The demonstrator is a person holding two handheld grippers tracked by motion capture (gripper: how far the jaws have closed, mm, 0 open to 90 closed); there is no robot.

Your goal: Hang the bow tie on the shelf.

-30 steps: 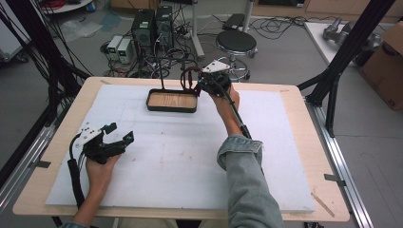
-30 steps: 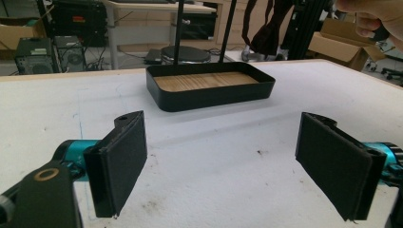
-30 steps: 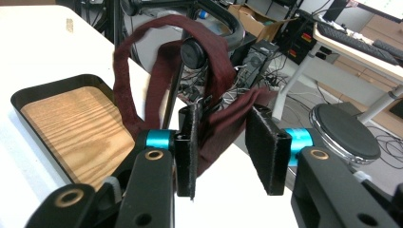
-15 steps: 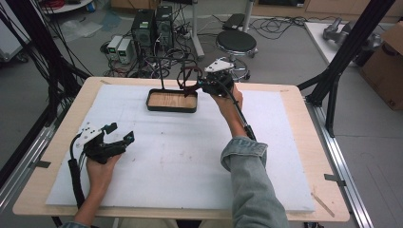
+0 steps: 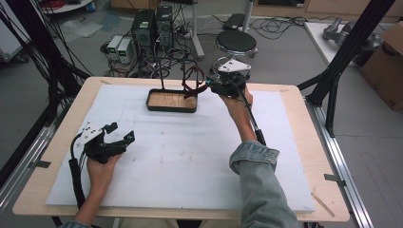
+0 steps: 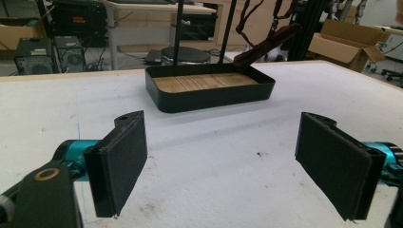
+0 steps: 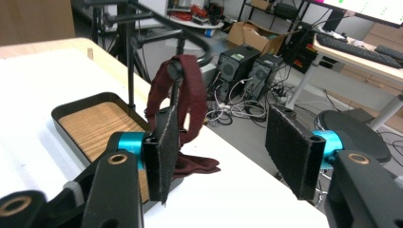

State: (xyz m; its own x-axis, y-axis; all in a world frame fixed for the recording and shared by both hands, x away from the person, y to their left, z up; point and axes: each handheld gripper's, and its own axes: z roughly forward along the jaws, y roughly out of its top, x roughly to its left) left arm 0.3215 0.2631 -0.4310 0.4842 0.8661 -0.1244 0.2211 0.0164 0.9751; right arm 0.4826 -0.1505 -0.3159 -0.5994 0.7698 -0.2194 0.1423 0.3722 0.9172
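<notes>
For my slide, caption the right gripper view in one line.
Open right gripper beside a dark red fabric strap draped over a black metal stand, above a wood-lined black tray.

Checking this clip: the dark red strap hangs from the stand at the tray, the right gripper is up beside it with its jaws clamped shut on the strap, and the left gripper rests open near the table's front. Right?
One thing is off. The right gripper is not clamped on the dark red strap; the right gripper view shows its jaws wide apart, strap beside the left pad. It does hang from the stand at the tray, and the left gripper is open.
</notes>
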